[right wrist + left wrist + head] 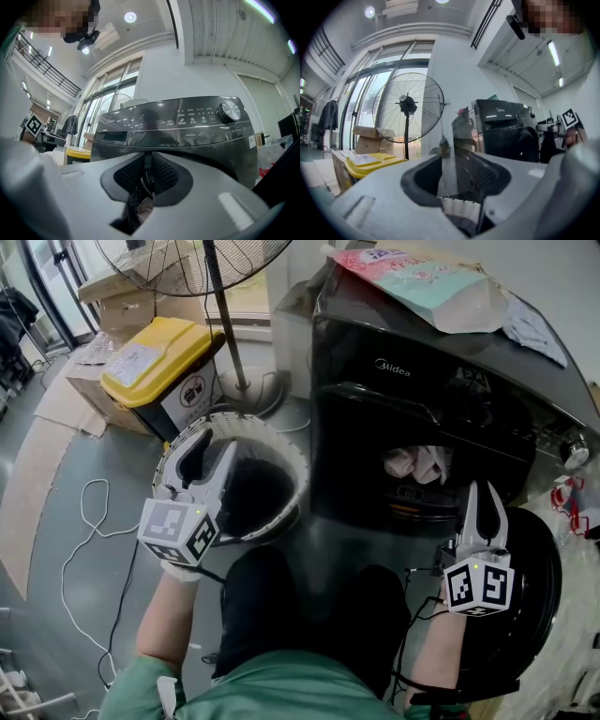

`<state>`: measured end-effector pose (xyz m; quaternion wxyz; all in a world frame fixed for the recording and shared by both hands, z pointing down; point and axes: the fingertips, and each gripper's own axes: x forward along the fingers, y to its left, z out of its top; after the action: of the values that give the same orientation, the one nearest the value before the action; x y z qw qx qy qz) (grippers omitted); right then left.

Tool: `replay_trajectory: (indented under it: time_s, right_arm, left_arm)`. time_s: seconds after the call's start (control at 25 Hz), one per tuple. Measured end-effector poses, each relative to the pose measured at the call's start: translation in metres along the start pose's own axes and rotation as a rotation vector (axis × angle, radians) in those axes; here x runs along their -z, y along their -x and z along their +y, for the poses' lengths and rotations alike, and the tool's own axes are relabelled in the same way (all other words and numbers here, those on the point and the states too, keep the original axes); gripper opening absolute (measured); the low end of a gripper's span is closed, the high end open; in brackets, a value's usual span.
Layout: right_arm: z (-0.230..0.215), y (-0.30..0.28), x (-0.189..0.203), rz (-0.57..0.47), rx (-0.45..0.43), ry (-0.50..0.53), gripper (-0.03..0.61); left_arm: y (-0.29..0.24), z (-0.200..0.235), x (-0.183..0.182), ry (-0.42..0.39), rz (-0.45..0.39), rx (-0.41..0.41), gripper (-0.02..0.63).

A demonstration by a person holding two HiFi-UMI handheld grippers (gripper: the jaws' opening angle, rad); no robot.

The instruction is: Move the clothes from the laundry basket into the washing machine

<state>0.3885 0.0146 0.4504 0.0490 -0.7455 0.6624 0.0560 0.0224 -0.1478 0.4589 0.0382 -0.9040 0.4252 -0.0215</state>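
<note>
The drum opening (412, 479) of the washing machine (375, 343) stands open at the front, and pale clothes (417, 463) fill part of its mouth. The round door (539, 596) hangs open at the right, just beside the right hand-held gripper (485, 491), and blocks that side. The laundry basket (246, 418) is open from above. Behind it stand a fan pole (221, 310) and a yellow bin (155, 362); a white cable (84, 498) lies on the floor (56, 465) at the left.

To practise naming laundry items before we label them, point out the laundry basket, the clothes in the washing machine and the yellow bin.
laundry basket (298, 465), head view, right side of its white rim.
clothes (417, 462), head view, middle of the pale bundle.
yellow bin (178, 341), head view, its lid.
</note>
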Motion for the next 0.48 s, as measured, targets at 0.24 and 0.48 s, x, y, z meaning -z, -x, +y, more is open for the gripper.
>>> replay_trajectory:
  time_s: [0.24,0.48]
  right_arm:
    - [0.0012,0.0,0.0043,0.009,-0.002,-0.002,0.047]
    - [0.0003,-0.0019,0.0051,0.005,-0.01,0.008,0.047]
  left_arm:
    - [-0.0009,-0.0007,0.0023,0.0,0.004,0.001,0.181]
    - [0.0,0.0003,0.0025,0.0,0.007,-0.003,0.181]
